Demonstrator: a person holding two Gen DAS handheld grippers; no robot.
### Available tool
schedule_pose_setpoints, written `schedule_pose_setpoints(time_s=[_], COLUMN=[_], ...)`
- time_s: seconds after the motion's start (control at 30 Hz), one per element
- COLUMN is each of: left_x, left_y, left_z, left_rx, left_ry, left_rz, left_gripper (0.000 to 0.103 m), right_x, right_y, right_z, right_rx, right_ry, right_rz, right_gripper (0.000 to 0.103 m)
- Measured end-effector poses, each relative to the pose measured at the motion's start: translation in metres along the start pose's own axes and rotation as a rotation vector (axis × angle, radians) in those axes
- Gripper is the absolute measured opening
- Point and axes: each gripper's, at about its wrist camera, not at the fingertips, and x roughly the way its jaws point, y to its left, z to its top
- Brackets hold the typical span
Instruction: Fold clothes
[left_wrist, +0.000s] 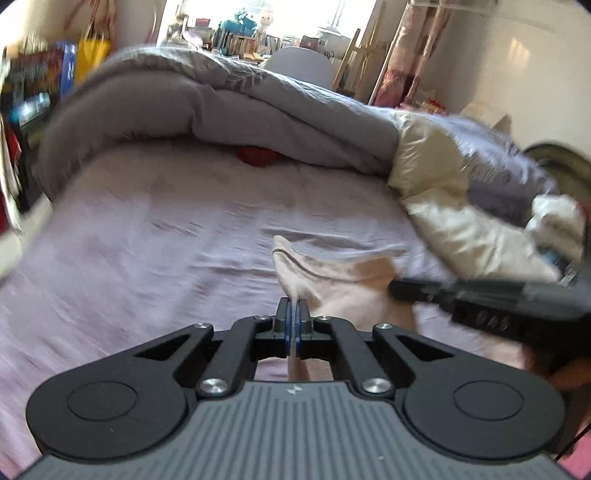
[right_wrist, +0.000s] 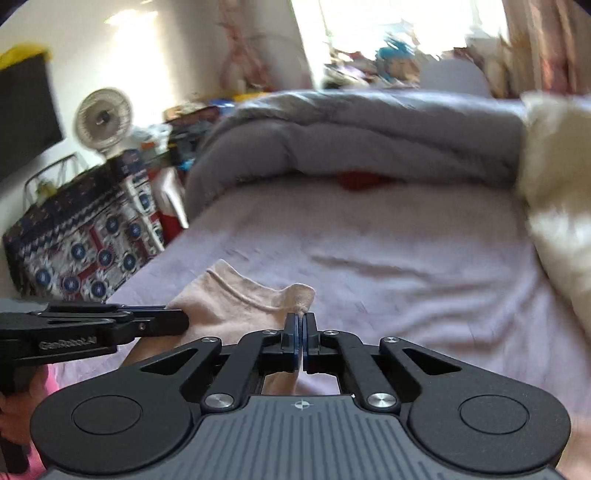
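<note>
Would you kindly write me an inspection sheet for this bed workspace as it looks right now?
Surface: bed sheet, lilac, wrinkled.
Job's things: pink garment, held up off the sheet by its top edge.
Clutter: grey duvet bunched at the far end; cream bedding beside it; red item under the duvet.
Grippers: left gripper shut on the garment; right gripper shut on the garment's other corner.
Cables: nothing seen.
Surroundings: fan, patterned box, bright window.

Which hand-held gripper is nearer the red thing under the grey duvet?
Neither, clearly. The left hand-held gripper and right hand-held gripper both pinch the pink garment, well short of the red thing.
</note>
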Motion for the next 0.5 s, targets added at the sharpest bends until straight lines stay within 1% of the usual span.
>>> schedule_pose_setpoints(time_s=[0.07,0.13,0.17,0.23,0.27,0.33,0.4,0.43,0.47,0.5], left_x=[0.01,0.025,0.027,0.028,0.028,0.029,0.028,0.027,0.026,0.026], left_y=[0.015,0.033,0.038,0.042,0.044,0.049,0.059,0.066,0.073,0.077], left_z=[-0.007,-0.022,-0.027,-0.032,-0.035,-0.04,-0.043,-0.045,-0.048,-0.05], left_rx=[-0.009,-0.061,-0.074,-0.083,-0.088,-0.097,-0.147,-0.183,-0.22,-0.247], left_ry=[0.059,0.138,0.146,0.131,0.124,0.11,0.098,0.091,0.083,0.076], left_rz=[0.068,0.134,0.14,0.128,0.123,0.112,0.081,0.061,0.039,0.021], left_gripper=[0.0,0.0,0.0,0.001,0.001,0.001,0.006,0.008,0.009,0.01], right_x=[0.017,0.028,0.032,0.041,0.045,0.051,0.054,0.055,0.058,0.065], right_y=[0.012,0.007,0.004,-0.003,-0.006,-0.011,-0.01,-0.008,-0.005,-0.002], right_z=[-0.003,-0.01,-0.014,-0.022,-0.025,-0.03,-0.031,-0.03,-0.029,-0.028], right_rx=[-0.06,-0.002,0.036,0.112,0.129,0.15,0.172,0.19,0.212,0.234], right_ry=[0.03,0.062,0.078,0.11,0.13,0.172,0.176,0.171,0.173,0.181], right_rz=[-0.039,-0.035,-0.029,-0.018,-0.006,0.022,0.059,0.084,0.11,0.14], right_gripper=[0.009,0.018,0.018,0.018,0.018,0.022,0.033,0.046,0.056,0.057])
